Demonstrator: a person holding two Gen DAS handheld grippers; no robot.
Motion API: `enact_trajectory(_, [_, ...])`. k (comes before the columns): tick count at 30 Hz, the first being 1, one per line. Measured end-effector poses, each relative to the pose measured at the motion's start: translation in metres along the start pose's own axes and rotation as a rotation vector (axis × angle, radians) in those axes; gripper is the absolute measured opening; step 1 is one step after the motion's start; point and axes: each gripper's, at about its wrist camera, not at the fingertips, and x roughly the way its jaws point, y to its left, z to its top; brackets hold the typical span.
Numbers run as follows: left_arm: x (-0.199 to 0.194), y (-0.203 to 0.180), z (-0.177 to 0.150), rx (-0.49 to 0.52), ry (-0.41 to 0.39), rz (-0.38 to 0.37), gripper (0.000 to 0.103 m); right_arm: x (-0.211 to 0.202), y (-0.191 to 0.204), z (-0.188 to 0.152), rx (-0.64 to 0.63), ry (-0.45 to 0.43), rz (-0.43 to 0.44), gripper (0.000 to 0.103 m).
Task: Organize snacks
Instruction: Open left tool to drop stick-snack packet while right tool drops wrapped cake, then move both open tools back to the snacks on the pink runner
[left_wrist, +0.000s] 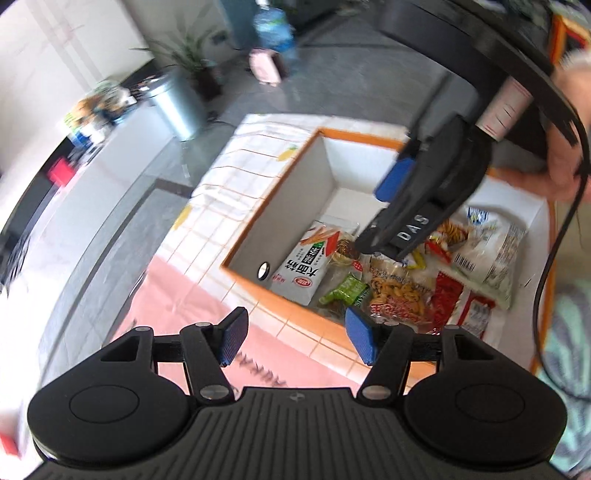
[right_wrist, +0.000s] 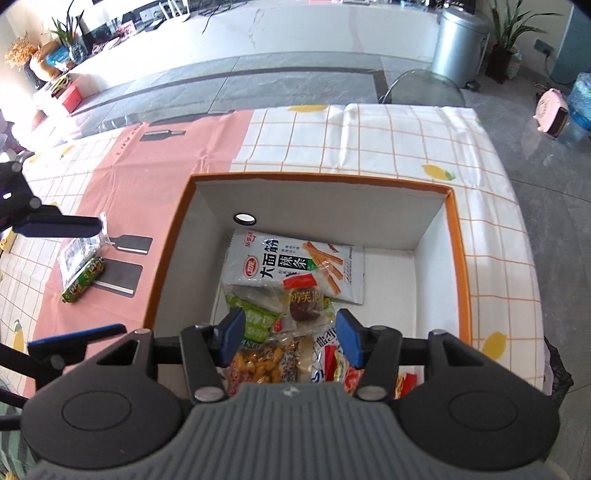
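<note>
An orange-rimmed white box (left_wrist: 280, 195) (right_wrist: 458, 236) stands on the tablecloth and holds several snack packets, among them a white spicy-strip packet (left_wrist: 303, 264) (right_wrist: 295, 264) and a bag of yellow snacks (left_wrist: 399, 291) (right_wrist: 255, 363). My right gripper (right_wrist: 290, 341) hangs open and empty over the box; it shows in the left wrist view (left_wrist: 413, 206). My left gripper (left_wrist: 295, 338) is open and empty above the box's near rim. A clear packet (right_wrist: 79, 253) and a green snack roll (right_wrist: 83, 280) lie on the pink cloth to the left of the box.
The table has a white checked cloth (right_wrist: 406, 140) and a pink runner (right_wrist: 147, 162). A metal bin (right_wrist: 458, 44), potted plants and a pink object (right_wrist: 550, 114) stand on the floor beyond the table. The left gripper's fingers (right_wrist: 62, 223) reach in at the left.
</note>
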Motion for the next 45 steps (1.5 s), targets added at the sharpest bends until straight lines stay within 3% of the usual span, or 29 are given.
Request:
enact_trajectory(8, [-0.056, 0.004, -0.045, -0.288, -0.049, 0.098, 0.072, -0.049, 0.032, -0.038, 0.071, -0.13, 0.02, 0.053])
enact_trajectory(13, [-0.087, 0.016, -0.084, -0.515, -0.101, 0.09, 0.072, -0.068, 0.066, -0.066, 0.085, -0.229, 0.058, 0.053])
enact_trajectory(16, [-0.106, 0.019, -0.109, -0.602, -0.138, 0.141, 0.072, -0.075, 0.089, -0.084, 0.101, -0.284, 0.078, 0.053])
enact_trajectory(24, [-0.134, 0.018, -0.16, -0.726, -0.178, 0.257, 0.072, -0.071, 0.144, -0.125, 0.17, -0.371, 0.126, 0.053])
enact_trajectory(34, [-0.128, 0.031, -0.215, -0.857, -0.198, 0.23, 0.072, -0.041, 0.194, -0.148, 0.209, -0.394, 0.099, 0.06])
enact_trajectory(45, [-0.1, 0.067, -0.239, -0.921, -0.181, 0.227, 0.072, 0.018, 0.24, -0.126, 0.139, -0.31, 0.084, 0.059])
